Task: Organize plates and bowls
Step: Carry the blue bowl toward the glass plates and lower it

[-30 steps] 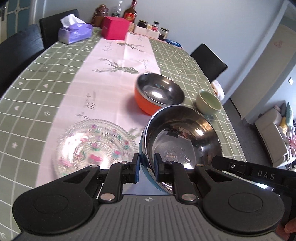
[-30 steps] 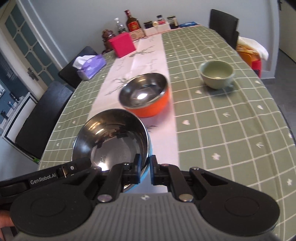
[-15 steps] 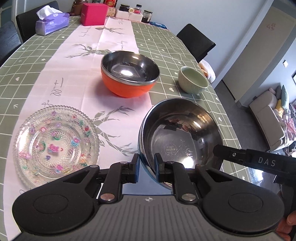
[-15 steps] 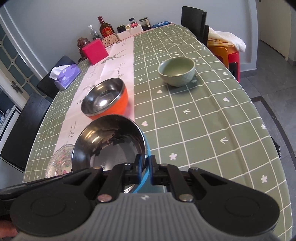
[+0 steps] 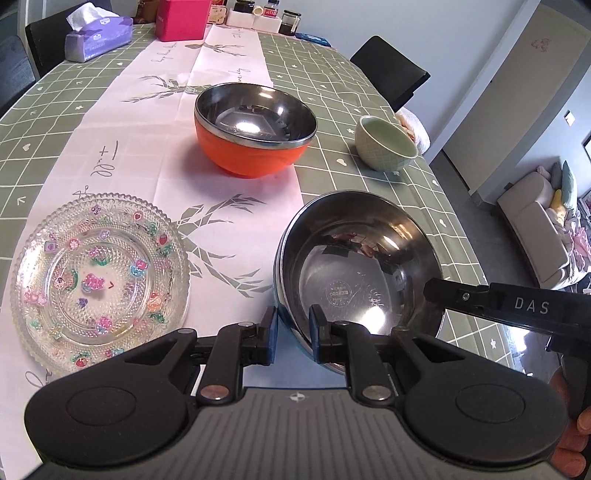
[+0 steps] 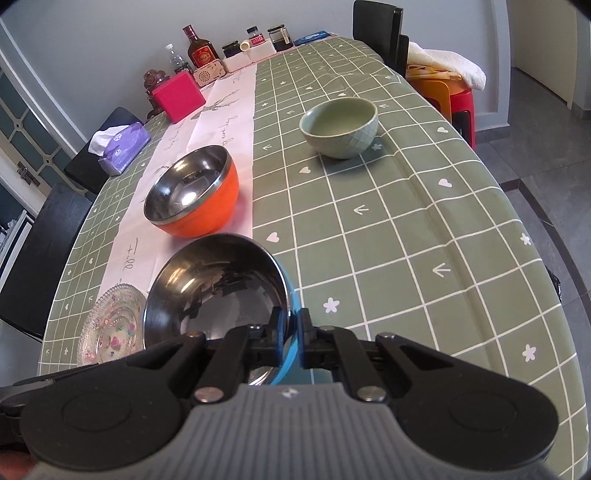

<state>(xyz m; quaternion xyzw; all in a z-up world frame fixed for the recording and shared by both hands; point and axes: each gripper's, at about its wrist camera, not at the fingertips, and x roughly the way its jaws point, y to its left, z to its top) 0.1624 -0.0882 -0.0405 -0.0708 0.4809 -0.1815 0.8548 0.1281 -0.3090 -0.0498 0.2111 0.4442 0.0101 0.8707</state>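
- Both grippers are gripping one steel bowl [image 5: 360,273] with a blue outside, each pinching a different part of its rim. It is hanging over the near end of the table, tipped toward the left camera.
- The left gripper [image 5: 291,332] is clamping the bowl's near-left rim: one finger is sitting outside the blue wall, the other inside against the steel.
- The right gripper [image 6: 293,336] is clenching the bowl [image 6: 218,291] at its right edge, the blue wall caught between the two pads.
- The left view is showing the glass plate [image 5: 98,280] whole, lying flat on the pale runner [image 5: 221,184] just left of the bowl. The right view is catching only a sliver of that plate [image 6: 110,328] behind the bowl.
- The right view is giving the broad green tablecloth [image 6: 406,229] to the right of the bowl, running to the table's rounded edge; the left view is showing little of it.
- An orange bowl [image 5: 255,129] is sitting on the runner beyond the held bowl, with bare runner lying between them.
- A small green bowl [image 6: 340,125] is standing well apart on the cloth, toward the right edge, near a red stool [image 6: 443,99].
- A tissue pack [image 5: 98,37], a pink box [image 5: 183,18] and bottles [image 6: 201,50] are crowding the far end.
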